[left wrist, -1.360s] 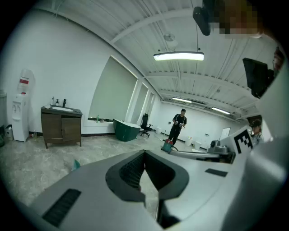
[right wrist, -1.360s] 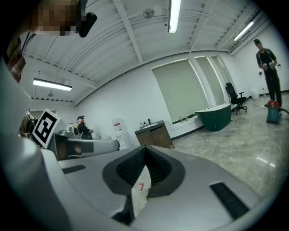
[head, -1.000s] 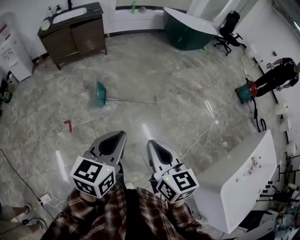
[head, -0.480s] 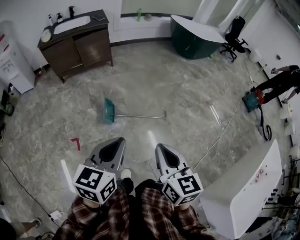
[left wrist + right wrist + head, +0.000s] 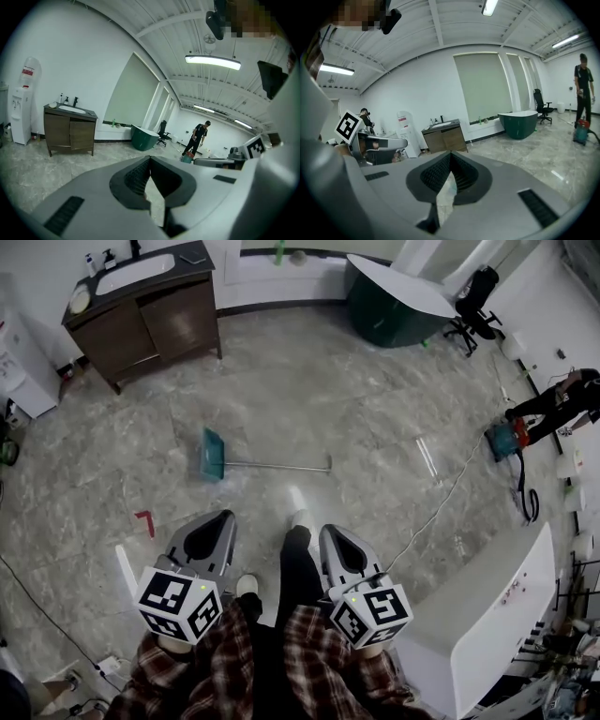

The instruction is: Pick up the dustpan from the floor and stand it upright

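dustpan (image 5: 214, 455) flat on floor (image 5: 375, 399), handle pointing right, nearer to the claws than 1 s ago, left claw (image 5: 223, 516) and right claw (image 5: 330, 530) both closed, empty, leg (image 5: 297, 563) now forward between them

Marble floor (image 5: 375, 409): teal dustpan (image 5: 213, 455) lying flat; red mark (image 5: 144, 520) near.

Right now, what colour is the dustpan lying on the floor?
The dustpan is teal green, with a silvery handle; the head view shows it best.
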